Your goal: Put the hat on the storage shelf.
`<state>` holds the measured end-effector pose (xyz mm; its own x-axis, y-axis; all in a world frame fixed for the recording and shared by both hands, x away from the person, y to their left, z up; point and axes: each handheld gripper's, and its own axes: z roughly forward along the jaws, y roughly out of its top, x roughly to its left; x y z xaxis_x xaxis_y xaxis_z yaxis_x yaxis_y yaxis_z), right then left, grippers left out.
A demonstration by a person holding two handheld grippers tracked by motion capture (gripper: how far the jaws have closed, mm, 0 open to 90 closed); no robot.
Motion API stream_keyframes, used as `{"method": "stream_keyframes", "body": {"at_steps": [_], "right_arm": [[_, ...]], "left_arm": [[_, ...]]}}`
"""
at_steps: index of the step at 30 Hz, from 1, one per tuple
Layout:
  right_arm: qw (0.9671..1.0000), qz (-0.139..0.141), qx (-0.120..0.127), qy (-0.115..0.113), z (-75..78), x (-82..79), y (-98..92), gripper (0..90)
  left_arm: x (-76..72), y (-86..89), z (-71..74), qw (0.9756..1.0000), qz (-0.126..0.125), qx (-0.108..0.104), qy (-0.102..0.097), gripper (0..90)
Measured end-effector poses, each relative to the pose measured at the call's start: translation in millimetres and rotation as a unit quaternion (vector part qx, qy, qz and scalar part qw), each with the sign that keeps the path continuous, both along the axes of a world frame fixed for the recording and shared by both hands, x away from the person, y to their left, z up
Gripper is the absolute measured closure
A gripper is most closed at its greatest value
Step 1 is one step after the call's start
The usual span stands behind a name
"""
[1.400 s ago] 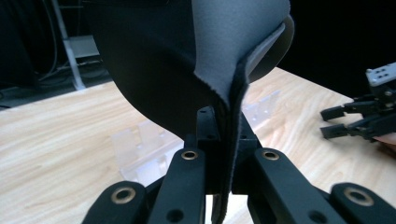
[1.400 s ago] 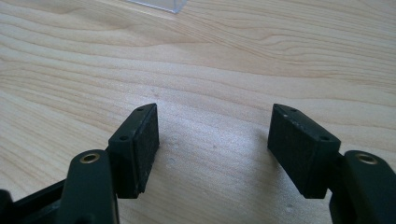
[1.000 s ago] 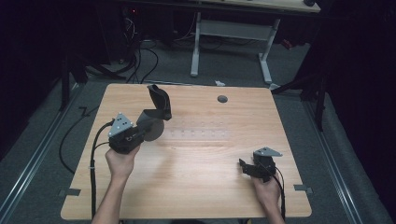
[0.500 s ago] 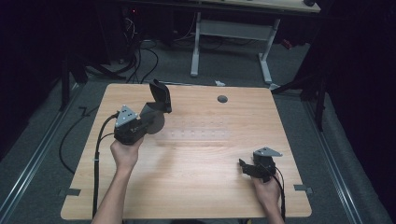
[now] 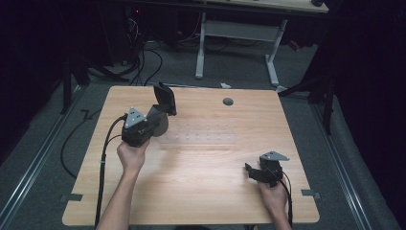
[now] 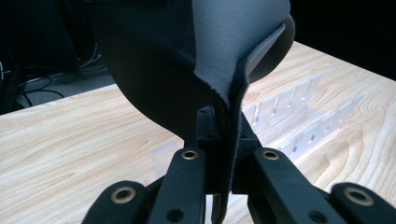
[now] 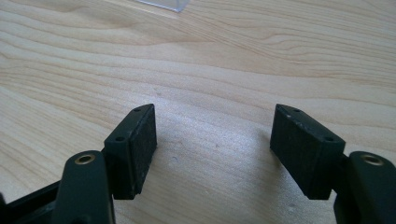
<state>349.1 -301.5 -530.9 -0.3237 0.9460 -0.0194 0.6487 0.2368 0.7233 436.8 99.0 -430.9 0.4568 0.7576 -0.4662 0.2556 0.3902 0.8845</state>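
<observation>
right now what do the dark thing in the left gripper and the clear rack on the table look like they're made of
Dark piece: looks like soft matte fabric or foam-backed cloth, judging by its fuzzy cut edge and limp curve; hard to say more. Slotted rack: seems clear plastic or acrylic, see-through with glossy pale edges. Table: light wood-grain top, possibly laminate.

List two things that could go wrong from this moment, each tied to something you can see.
1. The left gripper pinches the dark floppy pad by one thin edge, so it may slip free.
2. The pad hangs beside the clear slotted rack and could knock it.
The right gripper rests open, too far away to help.
</observation>
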Motion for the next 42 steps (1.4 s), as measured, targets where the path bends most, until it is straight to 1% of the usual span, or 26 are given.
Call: {"method": "stream_keyframes", "body": {"at_steps": [2,10,19,25,35,39,42], "right_arm": [[1.0,0.0,0.0,0.0,0.0,0.0,0.0,31.8],[1.0,0.0,0.0,0.0,0.0,-0.1,0.1,31.8],[1.0,0.0,-0.001,0.0,0.0,-0.2,0.0,31.8],[1.0,0.0,-0.001,0.0,0.0,-0.2,0.0,31.8],[1.0,0.0,-0.001,0.0,0.0,-0.2,0.0,31.8],[1.0,0.0,-0.001,0.0,0.0,-0.3,0.1,31.7],[1.0,0.0,-0.001,0.0,0.0,-0.3,0.1,31.7]], "left_arm": [[1.2,-1.1,-1.1,1.0,0.002,0.0,0.0,86.5],[5.3,-4.8,-6.8,0.9999,0.009,0.01,0.001,86.5],[7.5,-7.2,-7.8,0.9999,0.014,0.005,0.001,86.5],[9.7,-8.2,-8.4,0.9998,0.017,-0.004,0.008,86.4],[13.3,-13.4,-15.9,0.9997,0.017,0.005,0.018,86.4],[13.4,-14.3,-17.6,0.9997,0.015,0.006,0.02,86.4],[13.3,-14.6,-21.6,0.9996,0.013,0.008,0.025,86.3]]}}
